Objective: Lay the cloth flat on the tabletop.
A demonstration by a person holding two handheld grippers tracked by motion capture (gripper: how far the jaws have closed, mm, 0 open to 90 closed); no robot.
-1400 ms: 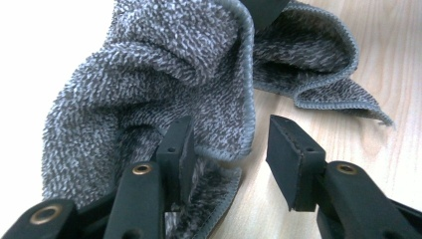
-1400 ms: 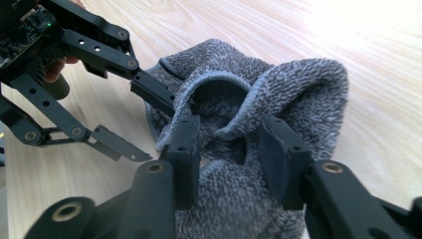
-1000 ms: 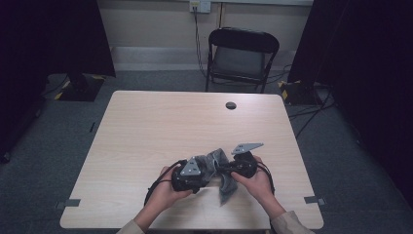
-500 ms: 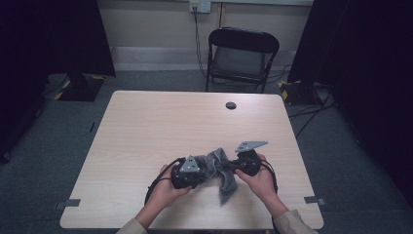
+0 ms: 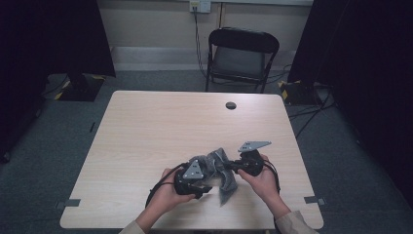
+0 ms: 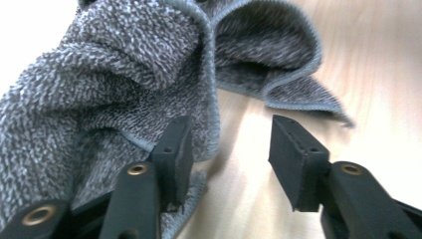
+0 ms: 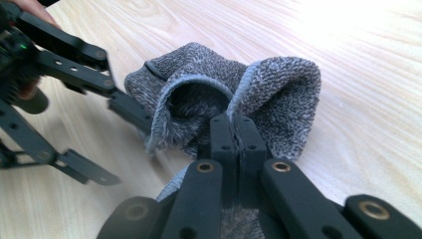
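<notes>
A grey knitted cloth [image 5: 220, 169] lies bunched on the table's front part, between my two grippers. My right gripper [image 7: 231, 122] is shut on a fold of the cloth [image 7: 278, 94], which bulges in two lobes beyond its tips; in the high view the right gripper [image 5: 230, 166] points left. My left gripper [image 6: 231, 134] has just been opening its jaws and stands open. The cloth [image 6: 124, 74] rests against the outside of one jaw, and bare table shows in the gap. The left gripper [image 5: 208, 183] points right at the cloth, and it also appears in the right gripper view [image 7: 127, 149].
The light wooden table [image 5: 160, 126] has a small black round disc [image 5: 231, 105] near its far edge. A black folding chair [image 5: 241, 53] stands behind the table. Dark curtains hang at both sides, and cables run along the floor at the right.
Both hands stay in place at the table's front. The cloth between the grippers has shifted slightly in shape.
</notes>
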